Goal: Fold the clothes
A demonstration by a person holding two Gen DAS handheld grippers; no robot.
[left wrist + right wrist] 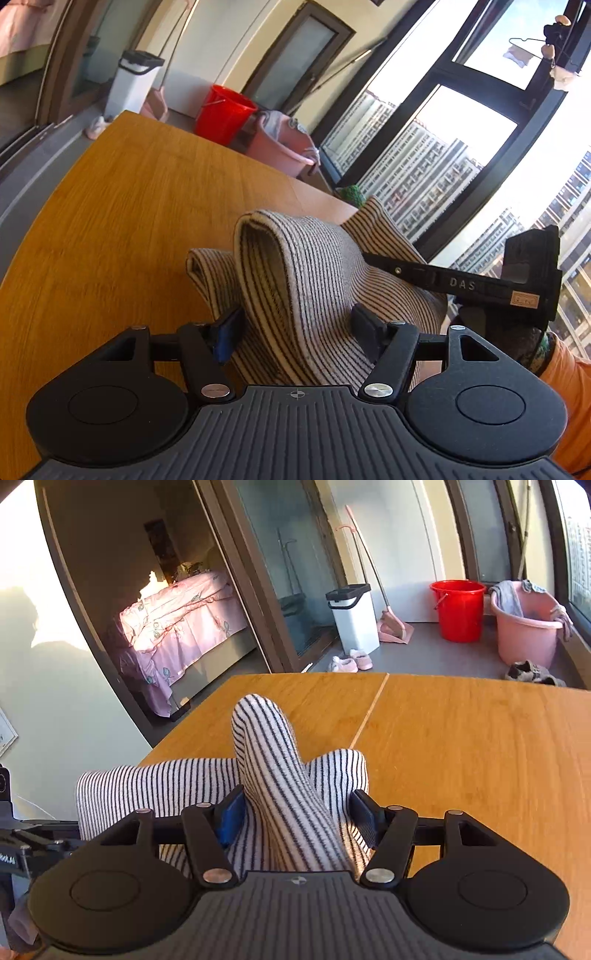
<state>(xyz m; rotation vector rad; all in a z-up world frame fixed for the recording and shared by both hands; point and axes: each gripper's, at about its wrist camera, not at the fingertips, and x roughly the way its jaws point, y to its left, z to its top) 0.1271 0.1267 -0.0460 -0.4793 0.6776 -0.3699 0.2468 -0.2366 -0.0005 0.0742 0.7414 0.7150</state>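
A striped black-and-white garment [306,280] is held up above the wooden table [110,229]. My left gripper [297,328] is shut on a bunched fold of it, the cloth bulging up between the pads. My right gripper [295,816] is shut on another bunched part of the same striped garment [266,760], which rises in a hump over the table [461,738]. The right gripper also shows in the left wrist view [480,284] at the right, its fingers reaching into the cloth. Part of the left gripper shows at the left edge of the right wrist view [22,842].
Beyond the table's far edge stand a red bucket [458,609], a pink basin [524,631] with cloths, a white bin [352,616], a dustpan and slippers [349,661] on the grey floor. Large windows [443,147] are at the right, and a bedroom doorway [177,620] at the left.
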